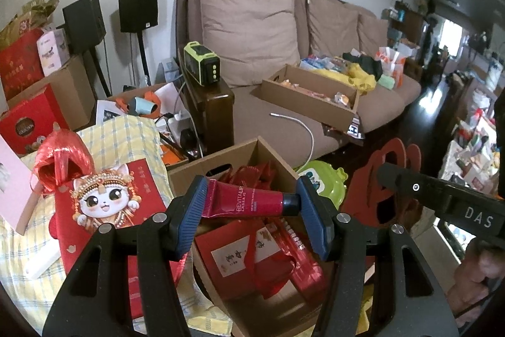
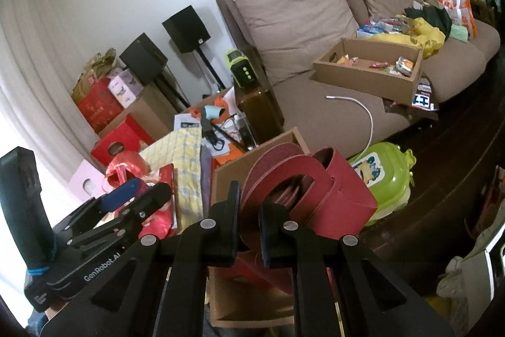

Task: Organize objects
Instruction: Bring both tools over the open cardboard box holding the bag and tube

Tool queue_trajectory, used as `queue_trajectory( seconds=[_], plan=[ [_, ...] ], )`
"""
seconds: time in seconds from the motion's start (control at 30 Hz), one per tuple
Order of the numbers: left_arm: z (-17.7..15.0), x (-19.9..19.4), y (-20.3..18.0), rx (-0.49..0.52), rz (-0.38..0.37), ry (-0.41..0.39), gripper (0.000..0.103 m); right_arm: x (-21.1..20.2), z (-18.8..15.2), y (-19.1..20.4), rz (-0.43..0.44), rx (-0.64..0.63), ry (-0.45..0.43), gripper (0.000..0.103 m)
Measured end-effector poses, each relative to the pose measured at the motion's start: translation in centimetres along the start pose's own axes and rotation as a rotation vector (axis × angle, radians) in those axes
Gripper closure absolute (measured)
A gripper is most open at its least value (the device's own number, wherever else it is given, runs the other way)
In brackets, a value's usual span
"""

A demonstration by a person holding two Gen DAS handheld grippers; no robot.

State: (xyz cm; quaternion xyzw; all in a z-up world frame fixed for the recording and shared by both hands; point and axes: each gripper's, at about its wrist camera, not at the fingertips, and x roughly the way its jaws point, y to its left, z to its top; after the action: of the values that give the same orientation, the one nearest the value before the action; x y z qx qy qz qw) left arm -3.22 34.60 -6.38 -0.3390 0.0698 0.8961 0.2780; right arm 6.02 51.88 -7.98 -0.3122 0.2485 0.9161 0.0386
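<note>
Left fingers [image 1: 191, 204] clamp red tube [image 1: 247, 200] end-to-end, crosswise; cardboard box [image 1: 202, 168] directly below. Right fingers [image 2: 232, 210] pinch red bag's handle [image 2: 277, 169].

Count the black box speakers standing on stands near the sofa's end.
2. One black box speaker stands on a stand beside the brown sofa; the other black box speaker stands left of it, behind cardboard boxes. Clutter may hide more.

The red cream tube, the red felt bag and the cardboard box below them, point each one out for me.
red cream tube [image 1: 249, 200], left wrist view, middle of its body
red felt bag [image 2: 344, 198], right wrist view, its front side
cardboard box [image 1: 202, 169], left wrist view, far wall near the handle slot
</note>
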Motion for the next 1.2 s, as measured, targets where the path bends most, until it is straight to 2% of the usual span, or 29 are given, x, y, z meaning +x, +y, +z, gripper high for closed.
queue_trajectory(
  seconds=[0.67, 0.93, 1.2],
  plan=[
    [-2.3, 3.5, -0.3, -0.026, -0.034, 0.089, 0.048, 2.8, -1.1, -0.8, 0.016, 0.021, 0.078, 0.093],
    [-4.4, 5.0, -0.9, -0.049, -0.074, 0.156, 0.048, 3.6, -1.5, -1.2, 0.020, 0.036, 0.109, 0.093],
    [-6.2, 5.4, -1.2, -0.053, -0.075, 0.194, 0.048, 4.1, -1.6, -1.3, 0.010, 0.037, 0.126, 0.093]
  ],
)
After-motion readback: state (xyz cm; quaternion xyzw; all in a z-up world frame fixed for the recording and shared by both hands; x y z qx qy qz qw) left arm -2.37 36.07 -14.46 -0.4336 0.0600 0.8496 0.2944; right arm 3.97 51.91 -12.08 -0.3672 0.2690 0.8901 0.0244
